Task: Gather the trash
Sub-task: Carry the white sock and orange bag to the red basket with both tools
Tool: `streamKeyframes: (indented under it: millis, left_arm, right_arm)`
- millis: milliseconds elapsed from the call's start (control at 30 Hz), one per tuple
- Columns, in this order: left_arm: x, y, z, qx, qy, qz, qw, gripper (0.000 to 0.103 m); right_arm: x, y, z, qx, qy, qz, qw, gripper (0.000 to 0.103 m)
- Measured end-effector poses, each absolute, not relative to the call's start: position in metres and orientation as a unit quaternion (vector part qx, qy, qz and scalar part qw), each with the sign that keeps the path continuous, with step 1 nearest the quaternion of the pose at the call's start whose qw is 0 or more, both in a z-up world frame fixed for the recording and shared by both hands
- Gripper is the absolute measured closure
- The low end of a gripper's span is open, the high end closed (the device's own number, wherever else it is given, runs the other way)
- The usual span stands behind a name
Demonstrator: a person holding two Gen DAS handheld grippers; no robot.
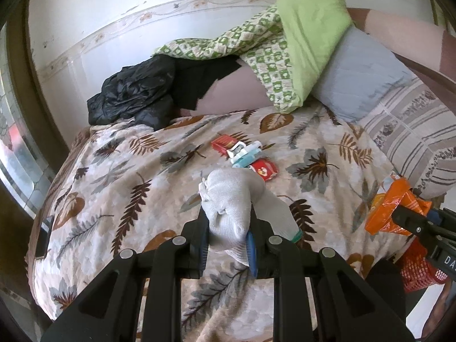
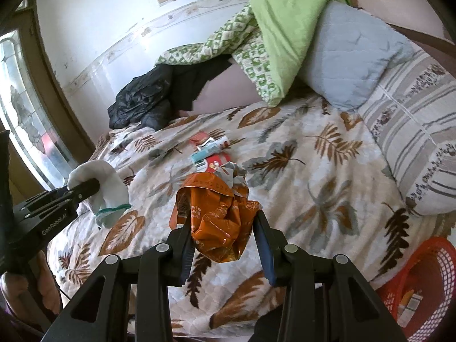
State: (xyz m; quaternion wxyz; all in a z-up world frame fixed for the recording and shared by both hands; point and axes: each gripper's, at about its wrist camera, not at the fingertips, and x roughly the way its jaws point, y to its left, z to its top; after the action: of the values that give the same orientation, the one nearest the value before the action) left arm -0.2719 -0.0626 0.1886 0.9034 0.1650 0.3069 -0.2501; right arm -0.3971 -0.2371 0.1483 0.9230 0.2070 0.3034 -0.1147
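The left gripper (image 1: 228, 228) is closed narrowly on a white sock (image 1: 230, 199), its blue-padded fingers (image 1: 251, 252) pressing the bunched knit from both sides. The sock is soft and ribbed, folded over on itself, with a thin green band at its cuff. It hangs above the blanket (image 1: 142, 171), clear of it.

The right gripper (image 2: 221, 230) stands partly open around a crumpled orange wrapper (image 2: 219, 222), pinching it from both sides. The wrapper is shiny foil, orange outside with pale lettering, its silver lining showing at the torn top. It too is lifted off the blanket.

The blanket is beige, printed with brown and grey leaves. On its middle, beyond both grippers, lies a small cluster of litter: a red packet (image 1: 223, 143), a white and teal tube (image 1: 242, 154) across it, and a second red packet (image 1: 263, 169) just beside the tube, nearer the sock.

At the blanket's far edge lies a black jacket (image 1: 134, 94), with a green patterned quilt (image 1: 270, 45) beside it and a grey pillow (image 1: 362, 79) to that quilt's right. Off the blanket's near right corner stands a red mesh basket (image 2: 427, 279) holding small cartons.
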Motion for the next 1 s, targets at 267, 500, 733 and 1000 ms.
streamKeyframes:
  millis: [267,500,733,1000]
  left_arm:
    - [-0.283,-0.090,0.191,0.175,0.305,-0.289,0.890,0.082]
    - [-0.306,-0.137,0.196,0.201,0.282,-0.343,0.873,0.082]
    - [-0.338,-0.187,0.199,0.229,0.261,-0.397,0.850,0.082]
    - [-0.383,-0.253,0.190,0.261,0.253,-0.469,0.805,0.082]
  right_arm:
    - [-0.421,-0.257,0.145,0.212,0.298,-0.151,0.918,0.062]
    - [-0.456,-0.281,0.144,0.222,0.287,-0.202,0.910,0.062]
    - [-0.493,-0.313,0.139,0.247,0.281,-0.252,0.893,0.062]
    - [-0.548,-0.346,0.126,0.273,0.272,-0.316,0.867,0.062]
